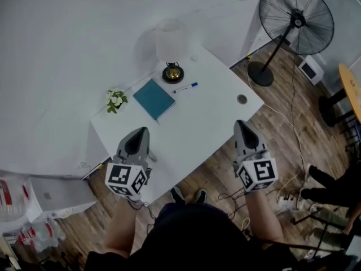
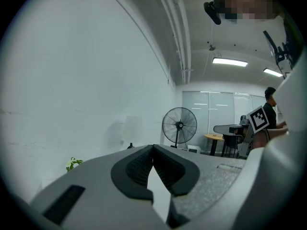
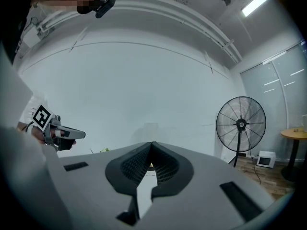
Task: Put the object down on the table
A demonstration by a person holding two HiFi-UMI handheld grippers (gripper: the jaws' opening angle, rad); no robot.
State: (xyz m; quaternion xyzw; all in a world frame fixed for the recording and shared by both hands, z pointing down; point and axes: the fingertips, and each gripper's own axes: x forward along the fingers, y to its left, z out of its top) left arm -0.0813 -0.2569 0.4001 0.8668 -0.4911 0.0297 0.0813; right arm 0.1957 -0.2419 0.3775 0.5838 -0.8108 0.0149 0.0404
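Note:
Both grippers hover over the near edge of the white table (image 1: 208, 117), and neither holds anything. In the head view my left gripper (image 1: 141, 131) is at the near left corner and my right gripper (image 1: 240, 123) at the near right edge. In the left gripper view, the left gripper (image 2: 153, 147) has its jaws touching at the tips with nothing between them. The right gripper (image 3: 152, 143) looks the same in its own view. On the table lie a teal book (image 1: 154, 99) and a blue-capped pen (image 1: 185, 87), both far ahead of the grippers.
A lamp with a white shade (image 1: 171, 41) and brass base stands at the table's far edge. A small plant (image 1: 115, 100) sits at the left corner and a small round thing (image 1: 242, 99) at the right corner. A standing fan (image 1: 293, 21), floor cables and a seated person's legs (image 1: 330, 188) are to the right.

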